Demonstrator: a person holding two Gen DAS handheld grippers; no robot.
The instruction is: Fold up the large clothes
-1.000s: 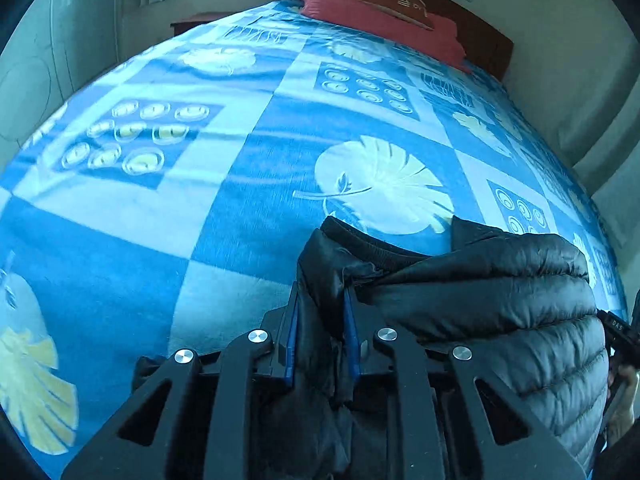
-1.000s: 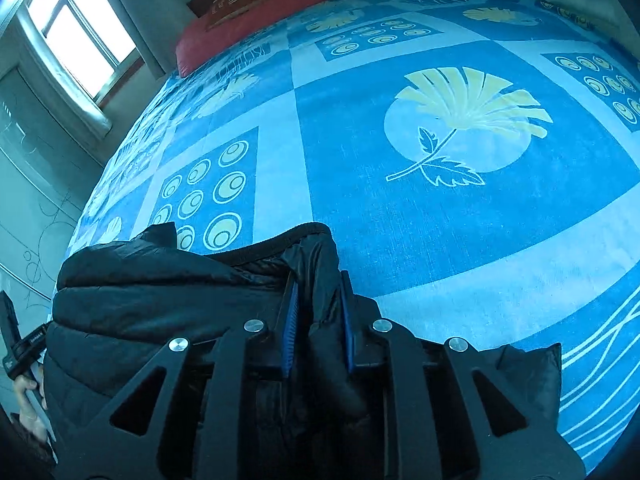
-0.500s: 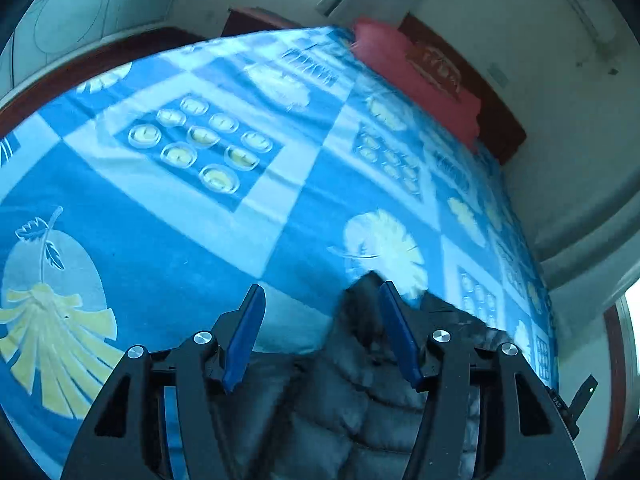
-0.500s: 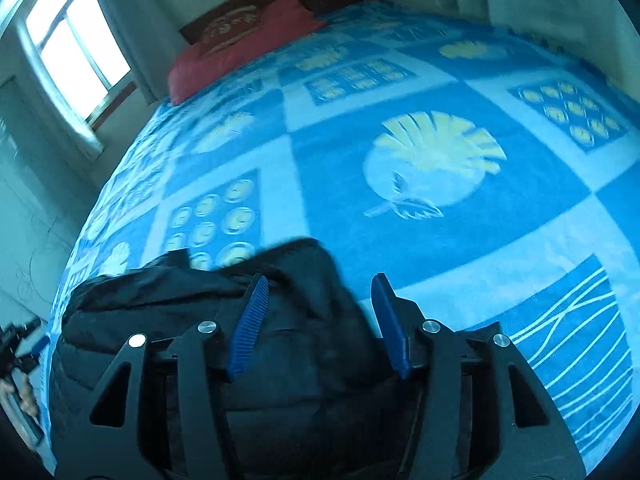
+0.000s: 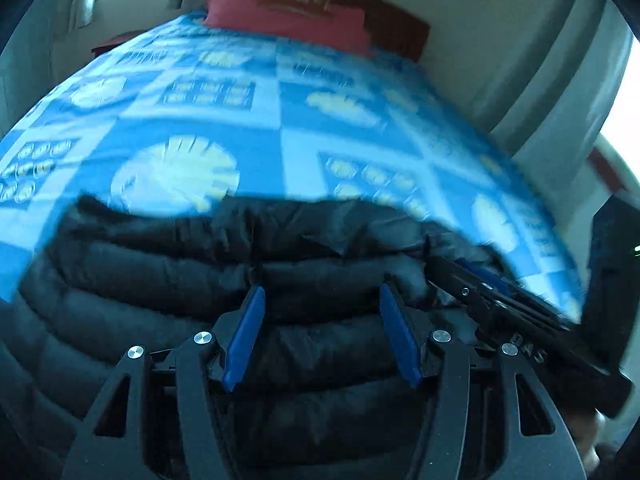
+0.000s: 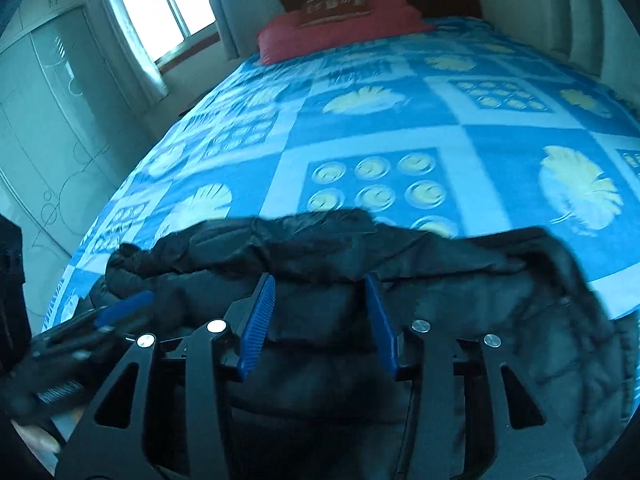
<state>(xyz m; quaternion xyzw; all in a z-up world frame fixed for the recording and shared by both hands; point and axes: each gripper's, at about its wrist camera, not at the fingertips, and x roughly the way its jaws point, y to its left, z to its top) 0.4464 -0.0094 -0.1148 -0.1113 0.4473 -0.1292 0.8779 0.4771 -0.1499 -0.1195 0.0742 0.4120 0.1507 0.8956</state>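
Note:
A black quilted puffer jacket (image 5: 200, 272) lies folded across the near part of the bed; it also shows in the right wrist view (image 6: 500, 292). My left gripper (image 5: 320, 296) is open and empty, hovering over the jacket's middle. My right gripper (image 6: 320, 284) is open and empty above the jacket's upper edge. The right gripper shows at the right of the left wrist view (image 5: 520, 312), and the left gripper shows at the lower left of the right wrist view (image 6: 80, 340).
The bed carries a blue patterned blanket (image 6: 400, 128) with leaf and circle prints. Red pillows (image 6: 344, 24) lie against a dark wooden headboard (image 5: 400, 20). A window (image 6: 160, 8) and a wardrobe (image 6: 40, 120) stand left of the bed.
Both grippers were shut on the jacket's edge a second ago. They opened, let it go, and drew back and inward over the jacket, which now lies flat.

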